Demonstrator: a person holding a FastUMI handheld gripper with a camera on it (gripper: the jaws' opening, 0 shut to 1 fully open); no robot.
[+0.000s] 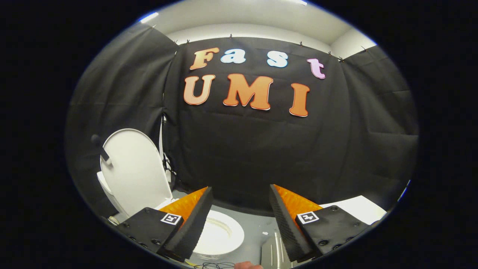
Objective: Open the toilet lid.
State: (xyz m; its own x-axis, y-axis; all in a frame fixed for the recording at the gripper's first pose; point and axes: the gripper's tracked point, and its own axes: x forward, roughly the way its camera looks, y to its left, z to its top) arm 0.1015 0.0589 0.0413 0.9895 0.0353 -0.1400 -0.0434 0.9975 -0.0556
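Observation:
A white toilet stands low on the left of the booth. Its lid (132,172) is raised upright, leaning back toward the black cloth wall. The seat ring and bowl (220,233) lie below, partly hidden behind my left finger. My gripper (241,203) is open, its two fingers spread wide with nothing between them. It hangs above and a little to the right of the bowl, apart from the lid. A small dark knob or handle (100,145) sticks out at the lid's upper left edge.
Black cloth (261,149) closes the booth on the back and both sides. A white flat surface (358,207) shows beyond the right finger. Grey floor (257,224) lies between the fingers. Part of a hand (246,265) and some thin wires (214,266) show just beneath the gripper.

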